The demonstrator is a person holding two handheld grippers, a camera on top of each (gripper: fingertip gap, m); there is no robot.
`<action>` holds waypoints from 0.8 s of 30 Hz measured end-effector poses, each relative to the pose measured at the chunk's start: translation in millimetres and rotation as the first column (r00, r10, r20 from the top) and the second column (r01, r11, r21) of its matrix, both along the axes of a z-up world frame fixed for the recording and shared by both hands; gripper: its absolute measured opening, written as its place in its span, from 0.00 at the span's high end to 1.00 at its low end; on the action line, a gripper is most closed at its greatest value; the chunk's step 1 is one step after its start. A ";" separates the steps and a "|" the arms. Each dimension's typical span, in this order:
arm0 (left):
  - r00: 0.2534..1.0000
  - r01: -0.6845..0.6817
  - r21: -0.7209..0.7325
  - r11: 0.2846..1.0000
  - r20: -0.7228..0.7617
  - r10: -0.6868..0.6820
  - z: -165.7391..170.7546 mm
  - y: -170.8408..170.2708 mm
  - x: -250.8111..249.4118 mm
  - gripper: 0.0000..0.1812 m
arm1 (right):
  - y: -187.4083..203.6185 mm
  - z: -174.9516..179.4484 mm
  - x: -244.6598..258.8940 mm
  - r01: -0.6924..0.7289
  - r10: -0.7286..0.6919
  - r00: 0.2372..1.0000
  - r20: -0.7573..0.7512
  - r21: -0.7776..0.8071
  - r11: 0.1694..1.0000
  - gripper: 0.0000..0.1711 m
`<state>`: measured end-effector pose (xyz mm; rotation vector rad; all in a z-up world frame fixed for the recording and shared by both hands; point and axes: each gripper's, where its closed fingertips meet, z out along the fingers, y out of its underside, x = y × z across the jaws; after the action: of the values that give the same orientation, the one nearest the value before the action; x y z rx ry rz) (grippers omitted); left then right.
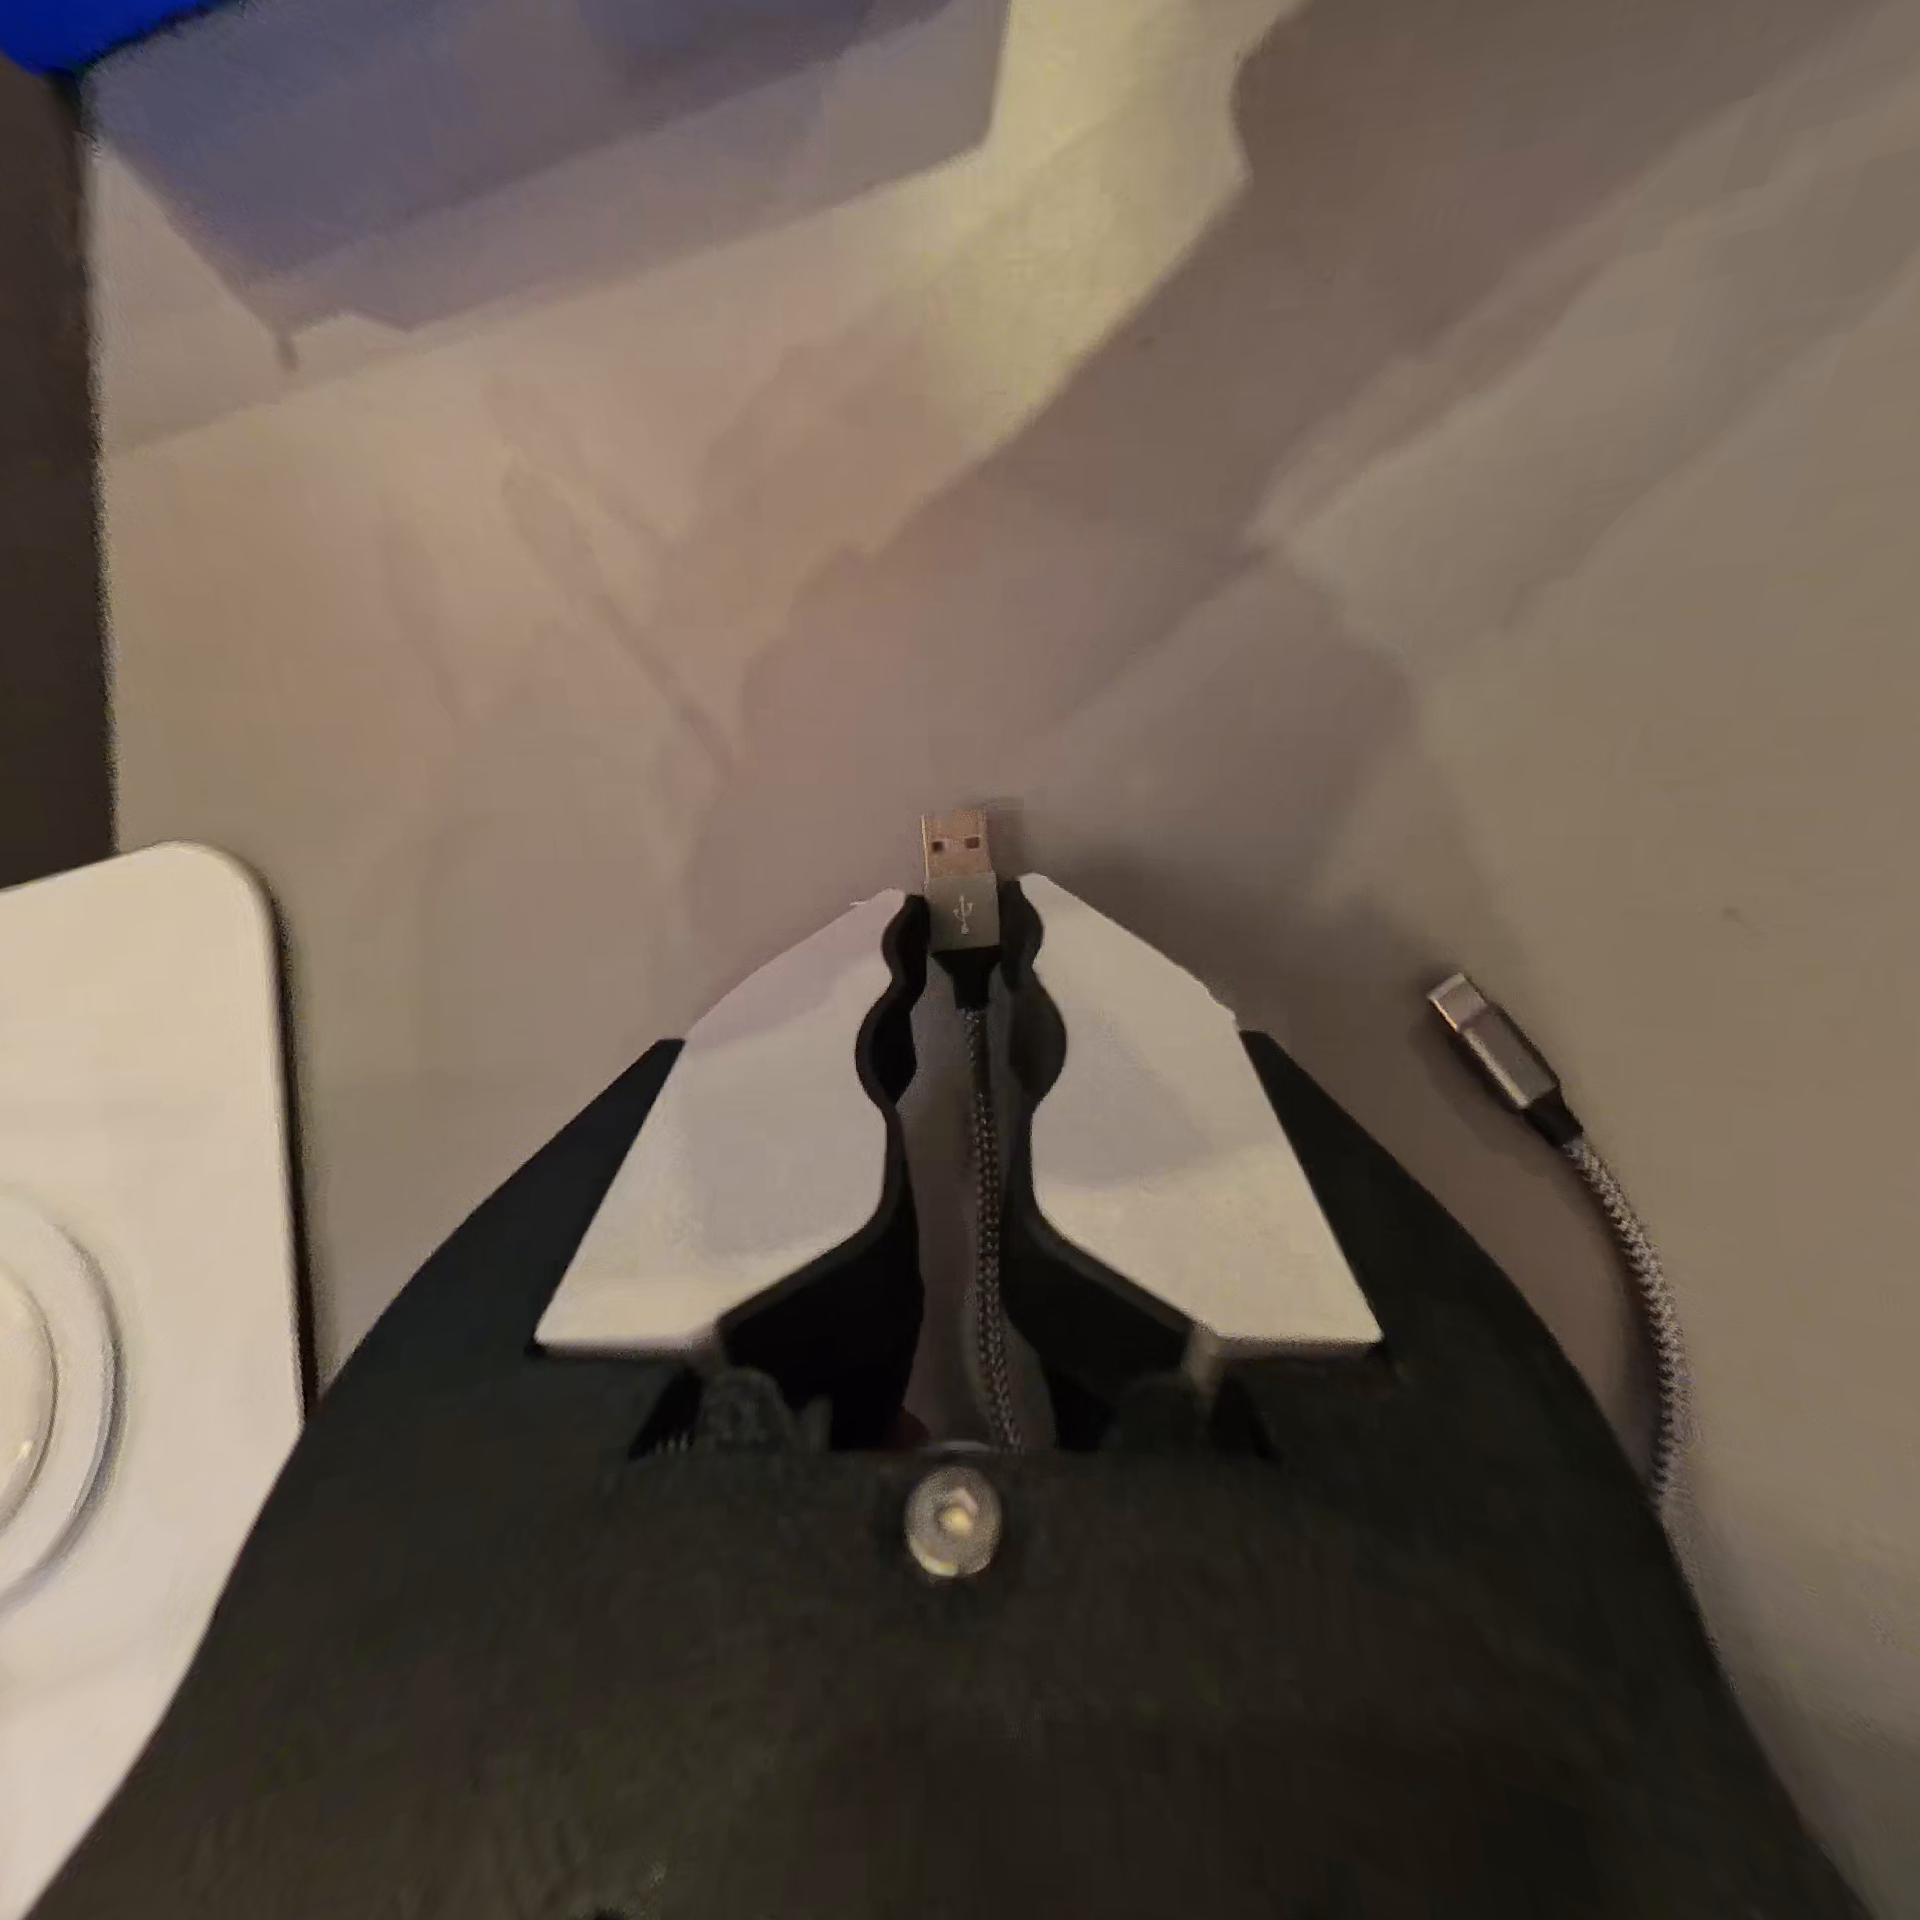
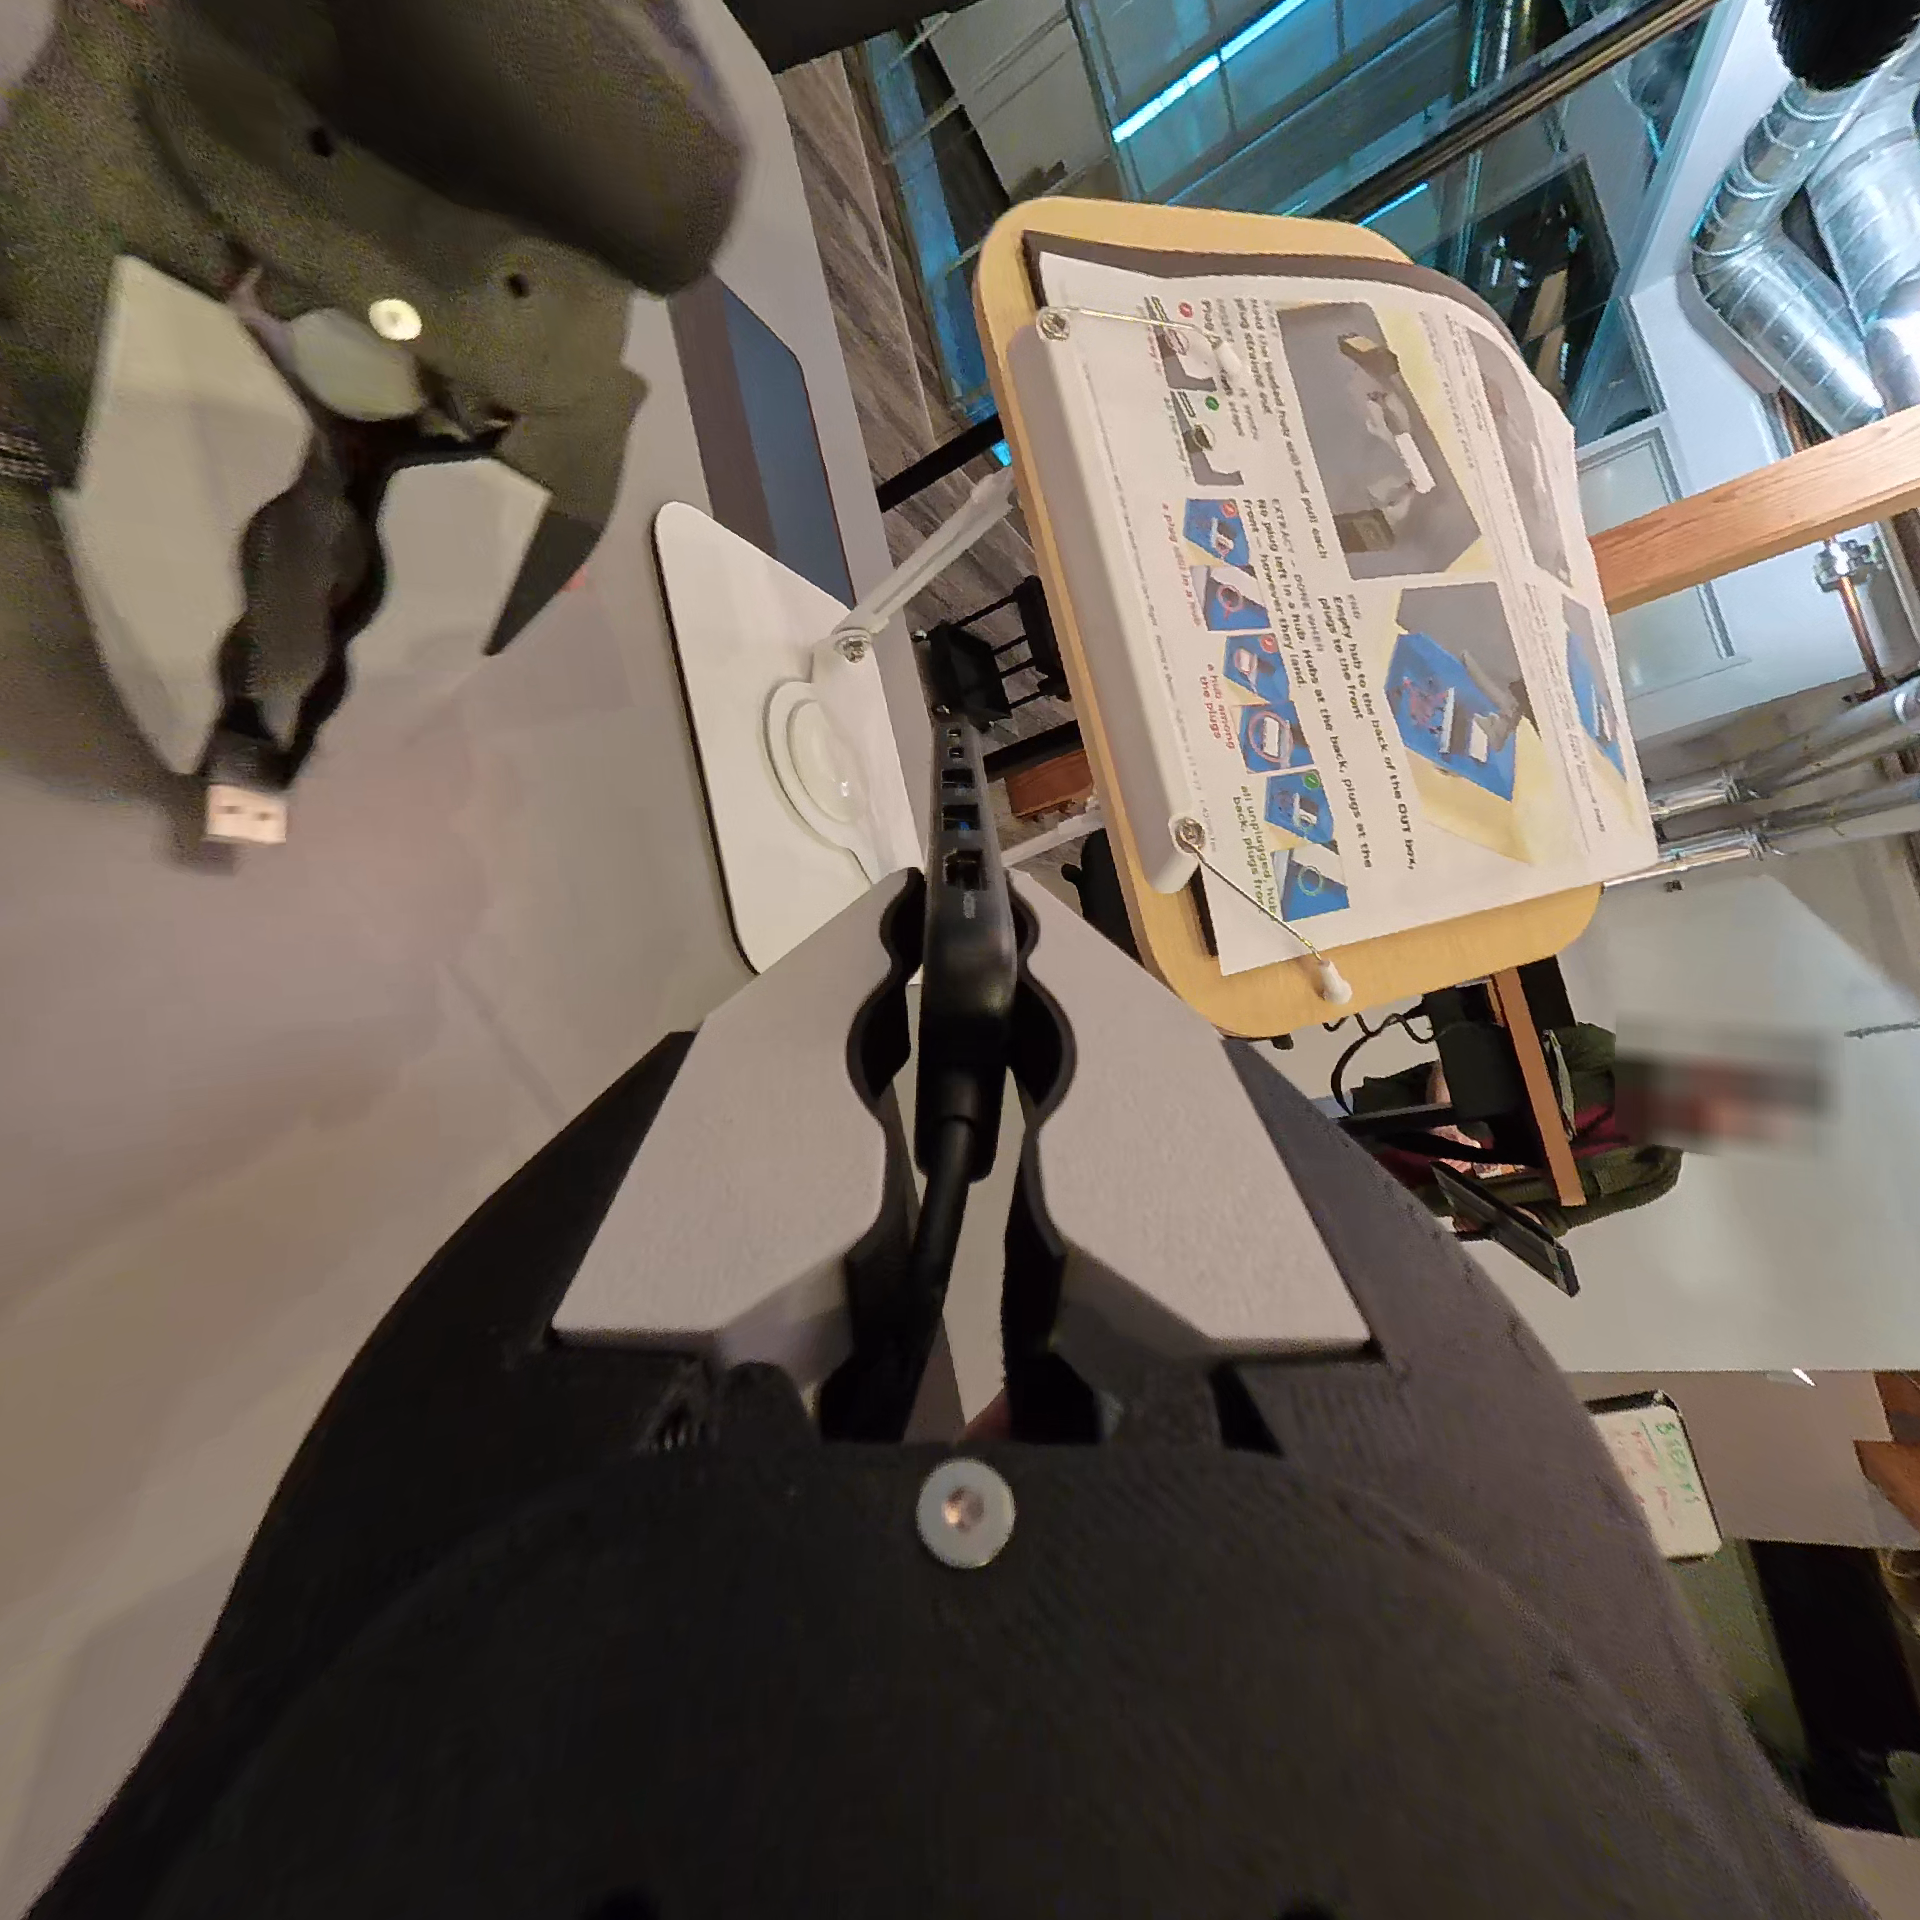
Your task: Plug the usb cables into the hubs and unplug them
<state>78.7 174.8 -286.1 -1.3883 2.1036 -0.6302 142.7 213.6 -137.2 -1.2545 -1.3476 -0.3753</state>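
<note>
My left gripper is shut on a grey USB-A plug with a braided cable; the metal tip sticks out past the fingertips above the white table. My right gripper is shut on a black USB hub, held edge-on with its row of ports showing and its black cord running back between the fingers. In the right wrist view the left gripper is at the upper left with the USB-A plug pointing down, apart from the hub. A second grey plug with a braided cable lies on the table at the right.
A white stand base with a clear round dome sits at the left; it also shows in the right wrist view. It carries a wooden board with printed instruction sheets. A blue box is at the far left. Across from one pair of fingers to the other is roughly 15 cm.
</note>
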 end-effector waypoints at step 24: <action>0.904 -0.138 -0.042 0.990 0.403 0.143 159.7 9.2 -7.9 0.93 | -39.5 -0.4 -58.8 -0.324 0.240 0.912 -0.333 -0.224 0.919 0.94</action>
<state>70.8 184.0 -126.4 -1.2724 1.6591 -0.7959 83.9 174.2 -137.6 -1.2555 -1.3215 0.2118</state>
